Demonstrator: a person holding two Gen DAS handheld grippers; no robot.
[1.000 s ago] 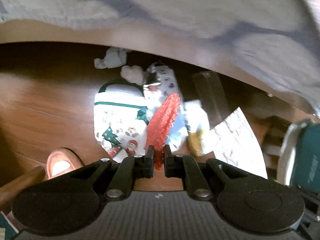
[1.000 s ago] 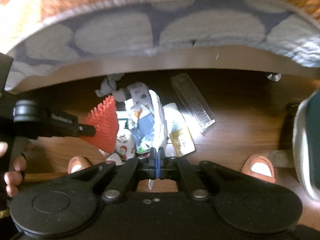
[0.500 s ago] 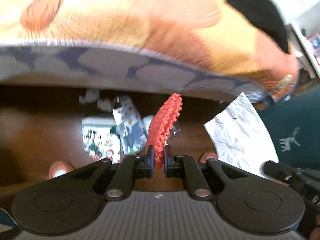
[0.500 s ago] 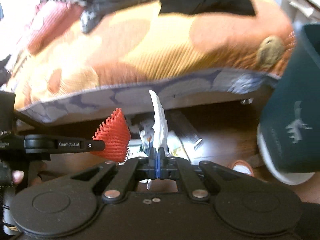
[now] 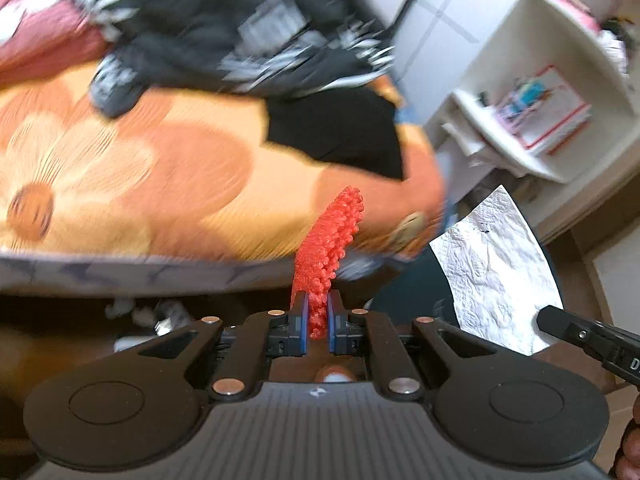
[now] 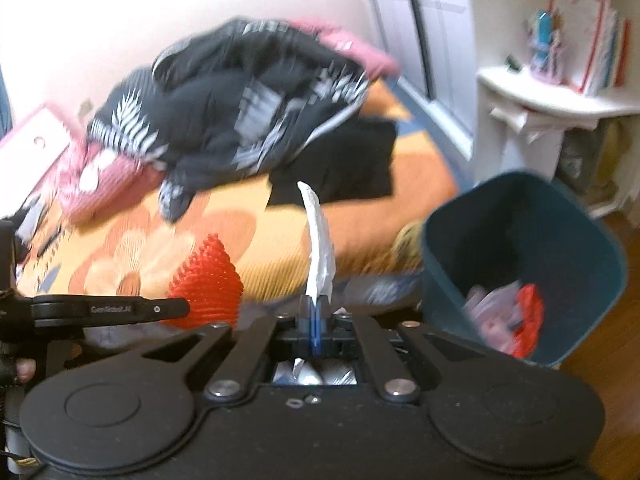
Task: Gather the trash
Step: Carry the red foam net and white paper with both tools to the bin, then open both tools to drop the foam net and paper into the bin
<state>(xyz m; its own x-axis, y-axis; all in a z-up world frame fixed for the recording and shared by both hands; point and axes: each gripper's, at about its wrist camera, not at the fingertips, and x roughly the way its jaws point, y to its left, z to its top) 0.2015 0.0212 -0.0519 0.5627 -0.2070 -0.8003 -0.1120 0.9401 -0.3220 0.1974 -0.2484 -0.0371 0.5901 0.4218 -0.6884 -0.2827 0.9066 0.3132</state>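
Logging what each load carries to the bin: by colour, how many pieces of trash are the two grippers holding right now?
Red: 1, the foam net in the left gripper
White: 1, the paper napkin in the right gripper
Total: 2

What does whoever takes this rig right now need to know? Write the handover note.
Left gripper: shut on the red foam net.
Right gripper: shut on the white paper napkin.
Both are held up in front of the bed. The teal bin stands to the right, already holding some trash, including something red.
Done: two pieces picked up.
Left: drop both in the bin, then collect the litter under the bed edge.
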